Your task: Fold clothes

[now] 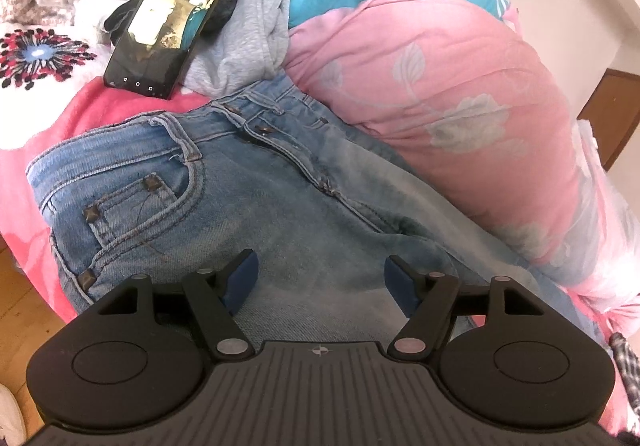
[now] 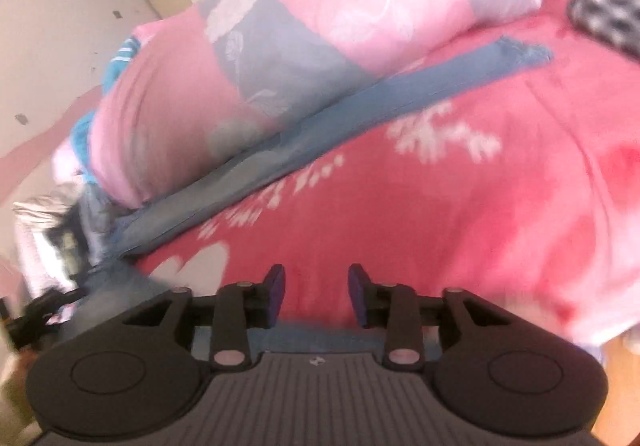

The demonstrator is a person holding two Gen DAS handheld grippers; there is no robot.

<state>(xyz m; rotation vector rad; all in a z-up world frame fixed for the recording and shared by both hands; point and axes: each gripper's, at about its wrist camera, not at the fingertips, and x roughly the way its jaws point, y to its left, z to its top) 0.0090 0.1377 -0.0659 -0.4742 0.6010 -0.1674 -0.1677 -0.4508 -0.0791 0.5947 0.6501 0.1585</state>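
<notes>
Lying flat on the pink bedspread [image 2: 460, 206] beside the quilt [image 1: 440, 94], the jeans [image 1: 240, 182] were laid out for folding, the left gripper [image 1: 320, 278] spread empty above their seat, the right gripper [image 2: 316, 286] parted, holding nothing, short of the leg [image 2: 360, 110].

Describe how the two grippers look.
Both alike: the left gripper and the right gripper have a ribbed grey body with a small crosshair mark, two round black discs, black linkage arms with pale rivets, and dark blue pads. No cables or sleeves show.
</notes>
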